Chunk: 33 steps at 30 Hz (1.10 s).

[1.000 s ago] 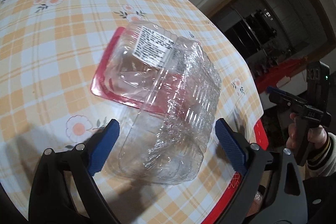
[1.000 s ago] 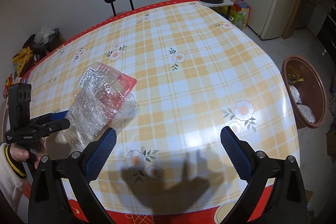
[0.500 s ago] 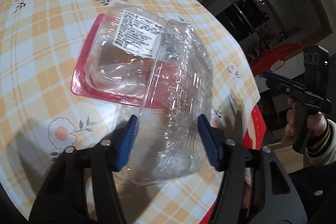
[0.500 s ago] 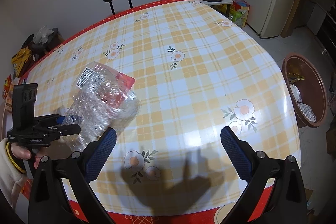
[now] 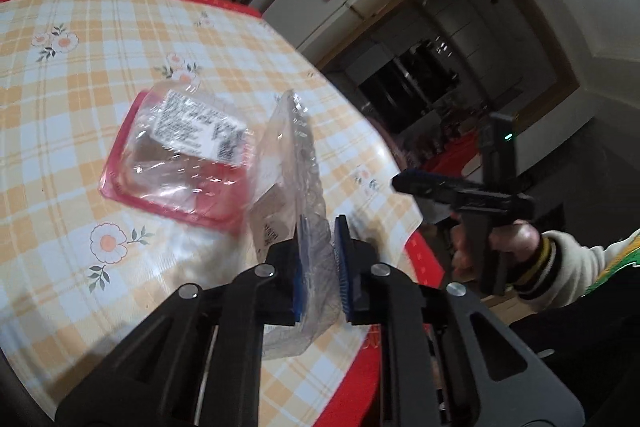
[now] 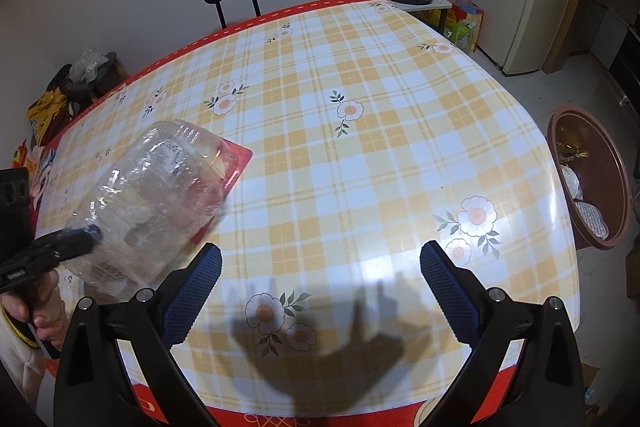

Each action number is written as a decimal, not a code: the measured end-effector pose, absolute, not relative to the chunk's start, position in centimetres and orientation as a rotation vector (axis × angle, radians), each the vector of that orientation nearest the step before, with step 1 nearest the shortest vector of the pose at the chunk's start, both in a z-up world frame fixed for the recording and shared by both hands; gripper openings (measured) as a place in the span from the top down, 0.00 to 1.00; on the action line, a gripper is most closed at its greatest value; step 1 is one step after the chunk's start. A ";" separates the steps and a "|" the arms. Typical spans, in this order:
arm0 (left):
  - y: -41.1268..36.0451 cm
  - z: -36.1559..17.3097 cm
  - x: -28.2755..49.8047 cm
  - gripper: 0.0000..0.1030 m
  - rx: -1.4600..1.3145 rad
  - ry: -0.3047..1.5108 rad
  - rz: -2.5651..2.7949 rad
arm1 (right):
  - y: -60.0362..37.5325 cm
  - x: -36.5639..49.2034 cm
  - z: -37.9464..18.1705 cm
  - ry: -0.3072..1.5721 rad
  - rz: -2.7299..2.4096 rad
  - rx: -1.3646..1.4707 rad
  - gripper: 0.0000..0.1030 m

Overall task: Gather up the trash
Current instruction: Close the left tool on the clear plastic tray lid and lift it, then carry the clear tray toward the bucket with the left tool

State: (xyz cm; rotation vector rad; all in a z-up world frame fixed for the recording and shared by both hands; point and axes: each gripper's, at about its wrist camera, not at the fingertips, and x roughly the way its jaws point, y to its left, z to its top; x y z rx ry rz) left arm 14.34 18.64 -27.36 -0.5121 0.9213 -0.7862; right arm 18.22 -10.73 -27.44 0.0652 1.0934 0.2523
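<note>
left gripper (image 5: 318,259) pinches the flattened lid of a clear plastic clamshell container (image 5: 224,163), apparently just off the checked tablecloth (image 6: 360,155); right gripper (image 6: 320,291) hovers wide open, empty. carry it level and unhurried toward the brown bin (image 6: 592,183).

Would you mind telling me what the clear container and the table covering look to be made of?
Clear container: thin transparent plastic, glossy; it is squashed flat between the left tongs and the cloth shows through. Its base looks like red plastic. Table covering: likely wipeable vinyl or oilcloth, given the sheen and glare on its printed check.
</note>
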 end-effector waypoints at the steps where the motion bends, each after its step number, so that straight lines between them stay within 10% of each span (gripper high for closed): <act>1: 19.1 -26.8 14.1 0.84 -0.524 0.898 -0.781 | -10.7 18.3 -27.5 1.094 0.254 0.064 0.05; 15: 28.4 -21.4 12.4 0.84 -0.707 0.628 -0.551 | -7.1 19.8 -27.7 1.079 0.325 -0.045 0.05; 33: 27.9 -27.8 20.2 0.84 -0.652 0.812 -0.312 | 2.7 22.4 -31.7 1.125 0.509 -0.228 0.05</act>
